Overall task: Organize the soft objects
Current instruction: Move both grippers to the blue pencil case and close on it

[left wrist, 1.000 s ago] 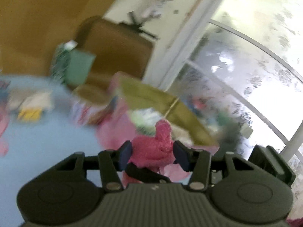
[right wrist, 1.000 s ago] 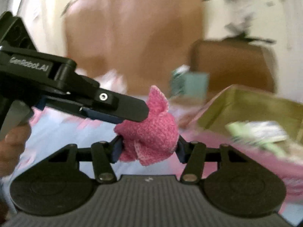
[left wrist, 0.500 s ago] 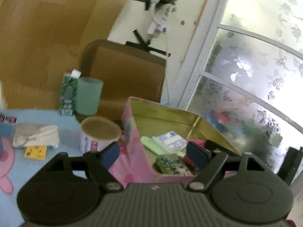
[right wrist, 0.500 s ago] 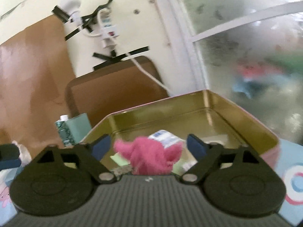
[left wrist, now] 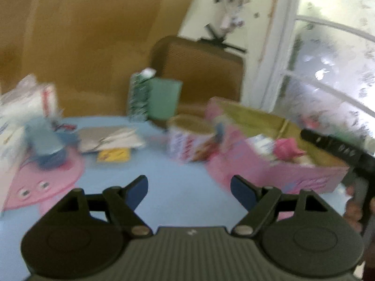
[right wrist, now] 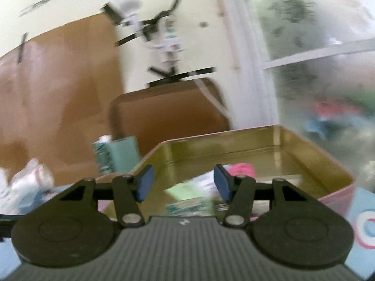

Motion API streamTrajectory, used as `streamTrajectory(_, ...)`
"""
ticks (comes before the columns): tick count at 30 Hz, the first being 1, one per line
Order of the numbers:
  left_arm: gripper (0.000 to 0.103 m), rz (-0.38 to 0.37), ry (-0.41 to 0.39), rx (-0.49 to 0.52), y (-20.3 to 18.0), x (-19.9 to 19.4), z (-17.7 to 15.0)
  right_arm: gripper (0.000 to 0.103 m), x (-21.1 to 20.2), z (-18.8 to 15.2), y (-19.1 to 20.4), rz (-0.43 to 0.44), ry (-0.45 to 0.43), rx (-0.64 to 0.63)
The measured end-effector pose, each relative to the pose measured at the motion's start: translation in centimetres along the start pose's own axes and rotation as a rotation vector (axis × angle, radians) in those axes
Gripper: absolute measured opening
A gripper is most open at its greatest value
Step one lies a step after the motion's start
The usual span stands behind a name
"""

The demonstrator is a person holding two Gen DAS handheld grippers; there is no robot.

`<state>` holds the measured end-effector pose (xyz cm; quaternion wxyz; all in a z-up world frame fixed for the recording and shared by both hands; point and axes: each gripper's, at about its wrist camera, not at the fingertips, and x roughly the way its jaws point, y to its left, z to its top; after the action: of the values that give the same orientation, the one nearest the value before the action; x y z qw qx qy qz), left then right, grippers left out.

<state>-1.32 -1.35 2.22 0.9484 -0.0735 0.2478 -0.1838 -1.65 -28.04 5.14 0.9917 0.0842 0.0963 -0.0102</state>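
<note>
Pink knitted piece [left wrist: 284,149] lying inside the gold-lined pink tin [right wrist: 276,140], right gripper [right wrist: 182,182] fingers just narrowing, empty, above it; only the left view shows the left gripper [left wrist: 188,190] fingers apart, empty, over the blue surface [left wrist: 182,178].

Both grippers, same build
Left gripper [left wrist: 189,187], right gripper [right wrist: 182,182]: black linkage arms, blue pads, silver pivot screws, ribbed grey body

Motion blur smears both views, so the print on the round tub [left wrist: 191,144] beside the pink tin [left wrist: 276,175] cannot be read. The packets [right wrist: 192,194] lying inside that tin are streaks, partly hidden behind the right tool [right wrist: 182,183]. The pink knitted piece [right wrist: 241,169] shows only above one fingertip [right wrist: 222,183].
</note>
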Motion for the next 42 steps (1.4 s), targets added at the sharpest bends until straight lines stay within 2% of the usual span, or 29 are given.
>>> streamTrajectory(2, 0.080, 0.048, 0.004, -0.030, 2.1, -0.6, -0.5, 0.059, 0.2, -0.2, 1.8, 0.057, 0.018, -0.032)
streamTrajectory(5, 0.080, 0.133, -0.032, -0.058, 4.8, -1.9, -0.9, 0.059, 1.0, -0.5, 5.2, 0.145, 0.046, -0.114)
streamTrajectory(9, 0.080, 0.197, -0.078, -0.119, 7.4, -3.2, -1.2, 0.059, 3.2, -1.1, 9.9, 0.272, 0.139, -0.203)
streamTrajectory(13, 0.080, 0.191, -0.067, -0.206, 9.3, -2.9, -1.0, 0.059, 6.8, -1.1, 14.5, 0.355, 0.214, -0.267)
streamTrajectory(17, 0.080, 0.187, -0.053, -0.210, 9.3, -2.4, -1.0, 0.059, 10.9, -0.2, 19.4, 0.440, 0.280, -0.322)
streamTrajectory(21, 0.080, 0.200, -0.063, -0.186, 8.8, -2.5, -1.2, 0.061, 15.4, 0.6, 24.8, 0.545, 0.432, -0.279)
streamTrajectory(22, 0.080, 0.198, -0.063, -0.188, 8.8, -2.6, -1.2, 0.065, 16.1, 0.3, 25.9, 0.566, 0.466, -0.281)
streamTrajectory(23, 0.080, 0.194, -0.062, -0.193, 8.9, -2.5, -1.2, 0.068, 16.7, -0.2, 27.1, 0.587, 0.508, -0.296)
streamTrajectory(27, 0.080, 0.182, -0.048, -0.222, 9.4, -2.3, -1.1, 0.068, 18.5, -2.2, 30.4, 0.619, 0.625, -0.371)
streamTrajectory(29, 0.080, 0.190, -0.038, -0.232, 9.6, -2.2, -1.1, 0.068, 18.8, -3.1, 31.1, 0.640, 0.667, -0.398)
streamTrajectory(31, 0.080, 0.177, -0.031, -0.244, 9.7, -2.2, -1.1, 0.054, 18.9, -3.3, 31.0, 0.660, 0.708, -0.395)
streamTrajectory(36, 0.080, 0.174, -0.029, -0.243, 9.8, -2.2, -1.1, 0.054, 16.8, -2.9, 28.8, 0.681, 0.712, -0.433)
streamTrajectory(39, 0.080, 0.158, -0.048, -0.249, 9.9, -2.7, -1.2, 0.054, 15.4, -2.8, 26.5, 0.693, 0.723, -0.411)
streamTrajectory(42, 0.085, 0.102, -0.092, -0.269, 10.4, -3.5, -1.0, 0.054, 13.7, -2.7, 23.8, 0.716, 0.737, -0.378)
